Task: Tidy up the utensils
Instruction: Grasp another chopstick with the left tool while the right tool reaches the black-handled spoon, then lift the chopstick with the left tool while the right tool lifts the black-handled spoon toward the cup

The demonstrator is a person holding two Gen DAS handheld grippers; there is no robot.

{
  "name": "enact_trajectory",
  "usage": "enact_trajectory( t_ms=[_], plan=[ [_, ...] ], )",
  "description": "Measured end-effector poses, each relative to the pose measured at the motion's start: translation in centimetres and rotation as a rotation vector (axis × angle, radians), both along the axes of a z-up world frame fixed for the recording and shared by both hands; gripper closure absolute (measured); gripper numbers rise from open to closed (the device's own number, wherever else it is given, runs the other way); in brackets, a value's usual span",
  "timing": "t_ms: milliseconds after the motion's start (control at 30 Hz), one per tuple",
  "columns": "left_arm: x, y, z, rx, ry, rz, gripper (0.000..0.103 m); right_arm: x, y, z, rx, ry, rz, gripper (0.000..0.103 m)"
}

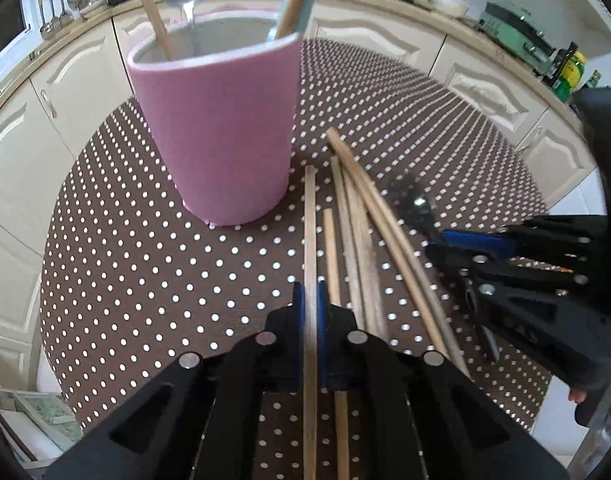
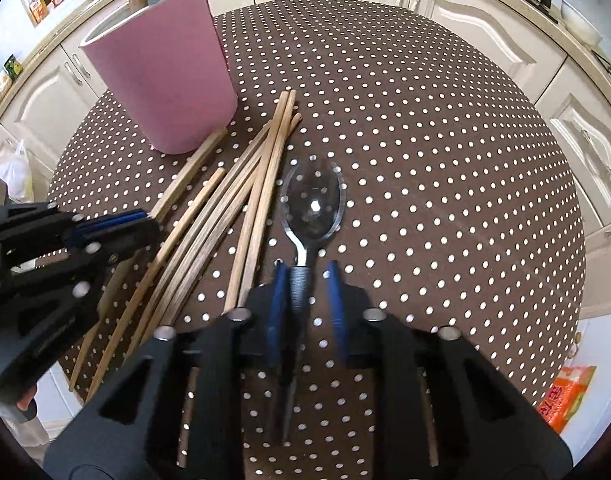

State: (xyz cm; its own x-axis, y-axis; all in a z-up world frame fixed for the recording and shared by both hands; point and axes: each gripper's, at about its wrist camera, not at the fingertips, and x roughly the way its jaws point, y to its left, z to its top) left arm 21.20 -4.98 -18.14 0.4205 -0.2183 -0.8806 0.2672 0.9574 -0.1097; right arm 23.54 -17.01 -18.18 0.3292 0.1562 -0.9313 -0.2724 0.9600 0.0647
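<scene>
Now the left gripper is pinching a thin, stiff wooden chopstick – lying at five o'clock from the tall pink cup – while the right gripper, its pads not yet touching, is straddling the slippery steel spoon at its neck.

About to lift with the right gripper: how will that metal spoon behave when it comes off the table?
The spoon looks rigid, so it won't flex. The gripper straddles the thin handle near the bowl, so the long handle may swing down. Polished metal may slip or twist between the fingers.

Left gripper clamped on one thin wooden chopstick beside tall pink ceramic holder; right gripper closed by metal spoon.
</scene>
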Motion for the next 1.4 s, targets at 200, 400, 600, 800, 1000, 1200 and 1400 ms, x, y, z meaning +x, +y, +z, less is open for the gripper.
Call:
enact_trajectory(
  t_ms=[200,400,600,800,1000,1200,1400],
  plan=[
    [-2.1,0.1,2.6,-0.057,-0.080,-0.025,0.097,-0.6,-2.1,0.6,0.090,-0.046,-0.040,0.091],
    [-5.0,0.2,5.7,-0.163,-0.173,-0.062,0.097,-3.0,-5.1,3.6,0.253,-0.190,-0.101,0.091],
    [-8.2,1.3,8.9,-0.263,-0.292,-0.094,0.097,-6.0,-6.6,7.9,0.413,-0.410,-0.116,0.091],
    [-9.1,2.1,11.2,-0.351,-0.405,-0.078,0.097,-8.0,-6.5,11.3,0.513,-0.567,-0.074,0.091],
    [-9.0,4.5,13.5,-0.419,-0.558,-0.014,0.097,-7.8,-2.6,13.1,0.557,-0.664,-0.011,0.091],
    [-6.7,6.4,15.7,-0.427,-0.708,0.074,0.097,-6.2,0.4,14.3,0.594,-0.739,0.024,0.091],
    [-3.5,7.8,17.3,-0.458,-0.829,0.152,0.097,-3.3,2.4,14.7,0.621,-0.794,0.047,0.091]
  ],
)
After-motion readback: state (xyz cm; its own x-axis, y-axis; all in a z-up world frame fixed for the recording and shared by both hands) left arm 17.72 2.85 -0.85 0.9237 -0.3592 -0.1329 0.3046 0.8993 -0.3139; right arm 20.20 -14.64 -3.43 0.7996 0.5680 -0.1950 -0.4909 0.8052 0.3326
